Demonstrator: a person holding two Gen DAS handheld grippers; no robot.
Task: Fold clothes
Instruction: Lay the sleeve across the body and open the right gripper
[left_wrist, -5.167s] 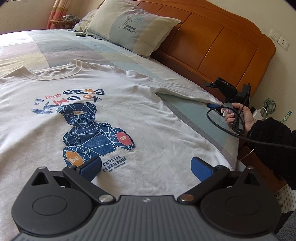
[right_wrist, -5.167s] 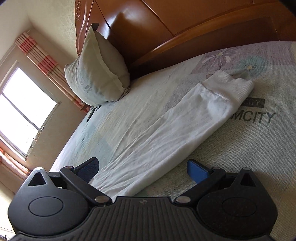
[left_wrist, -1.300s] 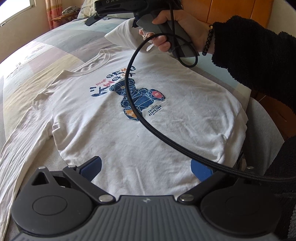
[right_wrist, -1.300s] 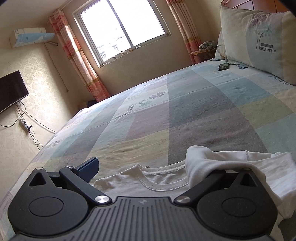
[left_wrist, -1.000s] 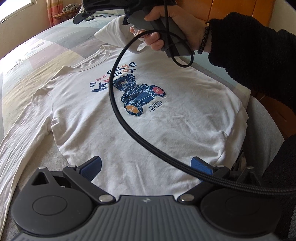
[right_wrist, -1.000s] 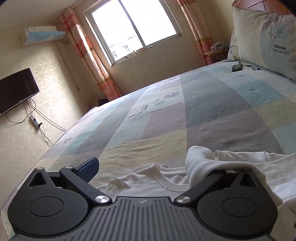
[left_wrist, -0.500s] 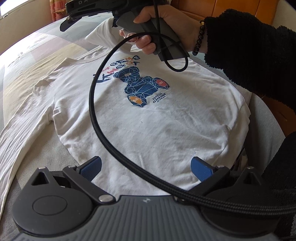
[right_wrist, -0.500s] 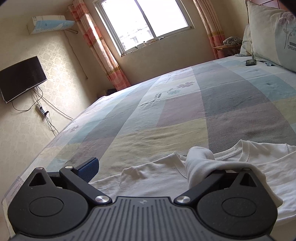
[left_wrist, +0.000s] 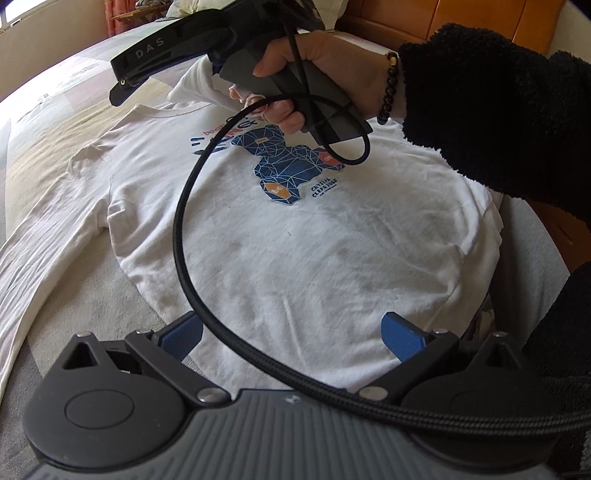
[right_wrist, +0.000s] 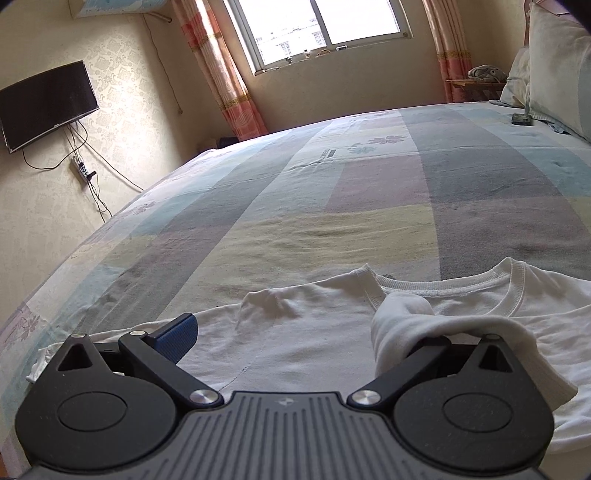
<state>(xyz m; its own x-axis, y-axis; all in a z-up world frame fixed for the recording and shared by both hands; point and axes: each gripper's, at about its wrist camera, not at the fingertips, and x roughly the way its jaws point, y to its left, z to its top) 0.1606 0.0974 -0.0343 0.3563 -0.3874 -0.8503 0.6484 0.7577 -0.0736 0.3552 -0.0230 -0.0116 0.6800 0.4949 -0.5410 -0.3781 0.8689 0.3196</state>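
The striped bed (right_wrist: 369, 192) carries a white shirt (left_wrist: 295, 236) lying flat, its bear print reading "CRYSTAL CLEAR PURE". The right gripper (right_wrist: 288, 332), marked "DAS", stands spread, sleeve (right_wrist: 413, 325) draped over one finger. The left gripper (left_wrist: 291, 332) hovers spread above the hem.

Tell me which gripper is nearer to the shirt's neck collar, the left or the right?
Right. The right gripper hovers just short of the collar, a sleeve draped over one finger. The left gripper is back at the shirt's hem.
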